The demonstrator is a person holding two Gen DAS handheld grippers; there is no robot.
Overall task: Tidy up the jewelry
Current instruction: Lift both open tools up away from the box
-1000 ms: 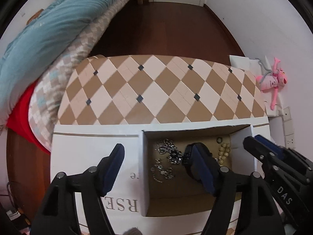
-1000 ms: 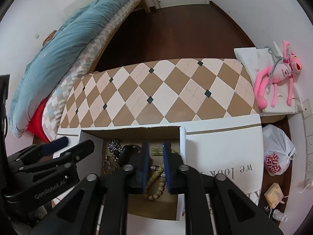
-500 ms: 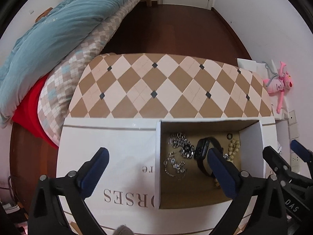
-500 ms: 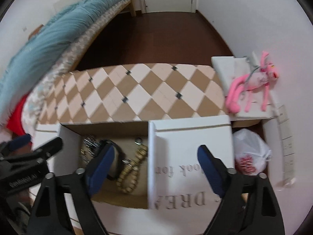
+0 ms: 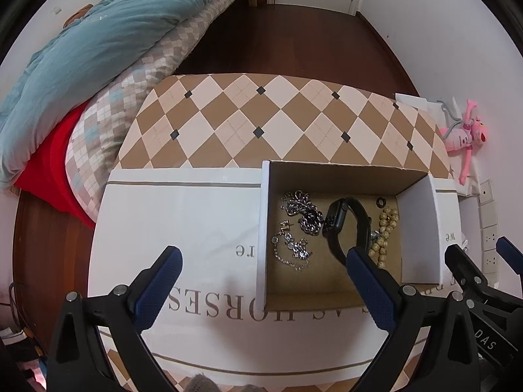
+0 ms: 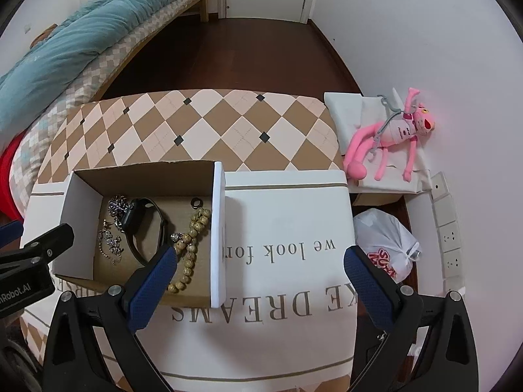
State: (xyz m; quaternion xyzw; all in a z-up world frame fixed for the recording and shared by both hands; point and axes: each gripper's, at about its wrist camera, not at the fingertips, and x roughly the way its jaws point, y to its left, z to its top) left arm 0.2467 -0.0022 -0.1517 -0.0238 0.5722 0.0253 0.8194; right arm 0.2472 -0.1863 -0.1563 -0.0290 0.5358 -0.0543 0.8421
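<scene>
An open cardboard box [image 5: 266,228] [image 6: 217,228] with white flaps sits on the checkered table. Inside lie a black smartwatch [image 5: 340,219] [image 6: 143,225], silver chains [image 5: 302,212] [image 6: 116,205], a rhinestone piece [image 5: 291,248] [image 6: 109,241], a wooden bead bracelet [image 5: 385,232] [image 6: 193,241] and a small dark ring [image 5: 380,201] [image 6: 196,202]. My left gripper [image 5: 261,264] is open and empty above the box's left flap. My right gripper [image 6: 258,261] is open and empty above the right flap. Each gripper shows at the edge of the other's view.
The checkered table [image 5: 278,114] [image 6: 196,124] extends beyond the box. A bed with teal quilt [image 5: 81,39] is at left. A pink plush toy [image 6: 392,137], a white plastic bag [image 6: 385,245] and wall sockets [image 6: 447,228] are at right.
Both grippers have risen and pulled back from inside the box. My right gripper went from shut to open, leaving the bead bracelet in the box. My left gripper widened.
</scene>
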